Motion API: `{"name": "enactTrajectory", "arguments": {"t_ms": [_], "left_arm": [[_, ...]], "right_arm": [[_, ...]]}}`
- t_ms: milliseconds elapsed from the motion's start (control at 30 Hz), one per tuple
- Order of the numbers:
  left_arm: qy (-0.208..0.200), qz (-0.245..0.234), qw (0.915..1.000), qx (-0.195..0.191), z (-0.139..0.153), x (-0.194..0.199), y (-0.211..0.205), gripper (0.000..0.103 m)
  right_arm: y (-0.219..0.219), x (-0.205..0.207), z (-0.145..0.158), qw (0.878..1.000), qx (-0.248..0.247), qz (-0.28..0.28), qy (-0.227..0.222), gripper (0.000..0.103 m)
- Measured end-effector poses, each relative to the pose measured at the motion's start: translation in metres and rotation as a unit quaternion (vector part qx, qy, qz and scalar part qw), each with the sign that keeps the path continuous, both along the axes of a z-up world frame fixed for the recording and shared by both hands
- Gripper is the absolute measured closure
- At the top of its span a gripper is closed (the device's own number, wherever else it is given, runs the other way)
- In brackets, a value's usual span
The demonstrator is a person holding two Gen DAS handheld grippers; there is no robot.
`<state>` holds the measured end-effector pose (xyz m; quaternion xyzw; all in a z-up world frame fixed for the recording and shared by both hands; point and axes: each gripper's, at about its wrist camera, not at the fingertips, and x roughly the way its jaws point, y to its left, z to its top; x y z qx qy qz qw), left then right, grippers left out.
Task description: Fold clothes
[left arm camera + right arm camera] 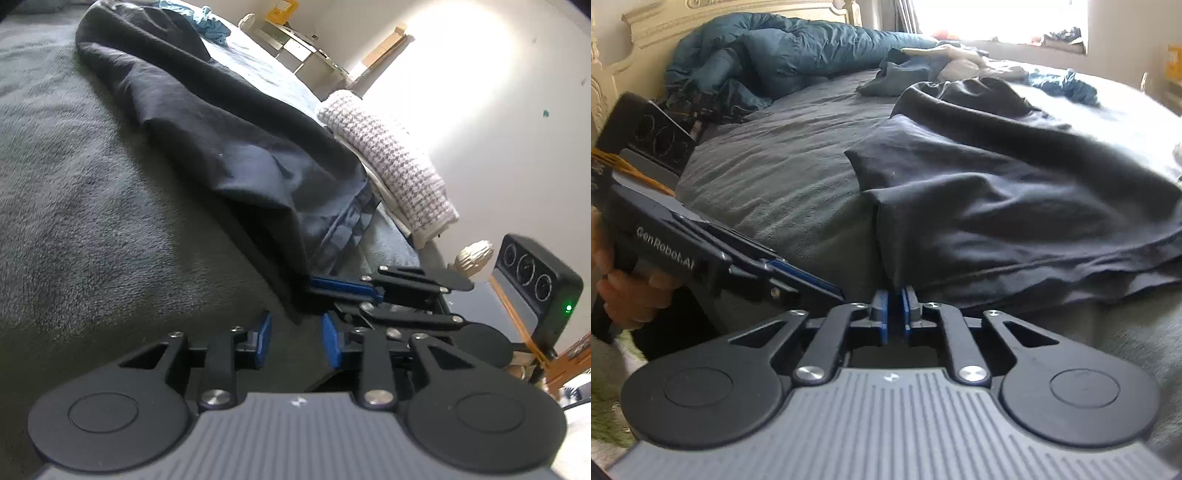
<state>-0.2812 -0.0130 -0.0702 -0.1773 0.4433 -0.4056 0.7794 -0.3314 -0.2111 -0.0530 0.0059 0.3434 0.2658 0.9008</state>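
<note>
Garment: a dark garment [1015,192] is spread crumpled over the grey blanket [768,173], filling the right-wrist view from centre out to 3 o'clock; its near corner hangs down at 6 o'clock.
Right gripper [897,308]: nearly closed, the blue pads pinched on that near corner of cloth.
Left gripper [297,341]: jaws part-open, nothing seen between them; the garment's edge lies just ahead at 12 o'clock, not touched.
Hand [631,291]: seen at 9 o'clock in the right-wrist view, wrapped round the left tool's handle.
Step in hand: judged to be the taking of the near hem, one corner caught, the second not yet.
Next move: a second hold on the hem is called for, well apart from the first, before any lift.
Surroundings: teal duvet [798,48] at 11 o'clock; loose clothes [960,62] at 12 o'clock; checked towel [388,155] at 2 o'clock in the left-wrist view.
Hidden: the garment's kind, sleeves and far edge cannot be made out; the window glare washes out what lies near it.
</note>
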Motion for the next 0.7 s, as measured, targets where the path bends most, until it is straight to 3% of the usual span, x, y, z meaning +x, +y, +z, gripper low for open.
{"name": "enactTrajectory", "arguments": {"t_ms": [33, 167, 333, 533, 700], "left_arm": [[0.005, 0.0, 1.0, -0.005, 0.0, 0.001, 0.002, 0.068], [0.012, 0.005, 0.9998, -0.012, 0.002, 0.006, 0.001, 0.066], [0.033, 0.01, 0.9993, -0.01, -0.003, 0.012, -0.008, 0.063], [0.065, 0.029, 0.9972, -0.022, -0.012, 0.011, -0.015, 0.062], [0.085, 0.065, 0.9931, -0.048, -0.019, 0.008, -0.012, 0.062]], "right_arm": [[-0.005, -0.001, 0.0, 1.0, 0.018, 0.0, 0.008, 0.08], [-0.035, -0.005, 0.001, 0.994, 0.102, -0.019, 0.037, 0.072], [-0.098, -0.018, 0.004, 0.971, 0.204, -0.119, 0.03, 0.058], [-0.155, -0.032, -0.006, 0.933, 0.286, -0.216, 0.027, 0.055], [-0.164, -0.041, -0.015, 0.922, 0.311, -0.228, 0.026, 0.054]]}}
